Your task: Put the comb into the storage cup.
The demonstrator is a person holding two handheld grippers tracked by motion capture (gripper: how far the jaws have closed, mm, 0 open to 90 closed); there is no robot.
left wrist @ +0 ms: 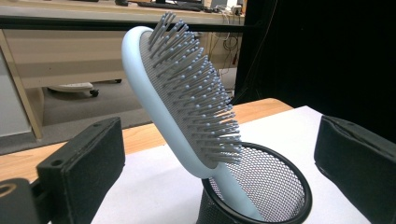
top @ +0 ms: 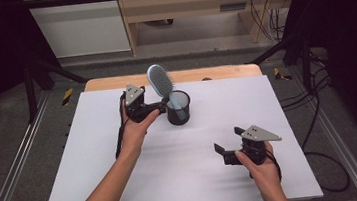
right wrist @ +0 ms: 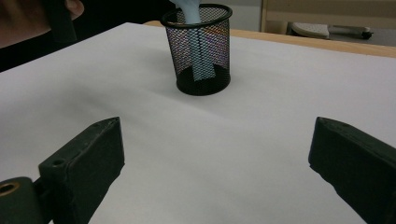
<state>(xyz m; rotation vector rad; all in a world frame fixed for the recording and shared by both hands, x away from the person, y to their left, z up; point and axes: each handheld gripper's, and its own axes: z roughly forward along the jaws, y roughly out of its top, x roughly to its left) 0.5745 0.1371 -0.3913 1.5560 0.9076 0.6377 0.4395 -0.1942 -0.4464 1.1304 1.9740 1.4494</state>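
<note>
Here, one light blue hairbrush [top: 160,81] stands handle-down in one black mesh cup [top: 179,108], and those are the two loose things on the white table [top: 97,159]. The cup sits toward the far middle of the table. The brush leans: its handle goes down inside the cup and shows through the mesh in the right gripper view, while its oval head rises above the rim and tilts away to the left in the high view. In the left gripper view the bristle side of the brush [left wrist: 187,102] faces right, and the cup [left wrist: 261,196] lies low between the two black fingers.

There are two grippers, one in each hand. The left gripper [top: 159,104] is just beside the cup on its left, its fingers [left wrist: 84,163] spread wide on either side of the brush, apart from it and holding nothing. The right gripper [top: 227,144] rests near the front right part of the table, well apart from the cup, and points toward it; its fingers [right wrist: 88,158] are also released, with bare table between them. The cup [right wrist: 201,51] stands upright farther off in that view.
</note>
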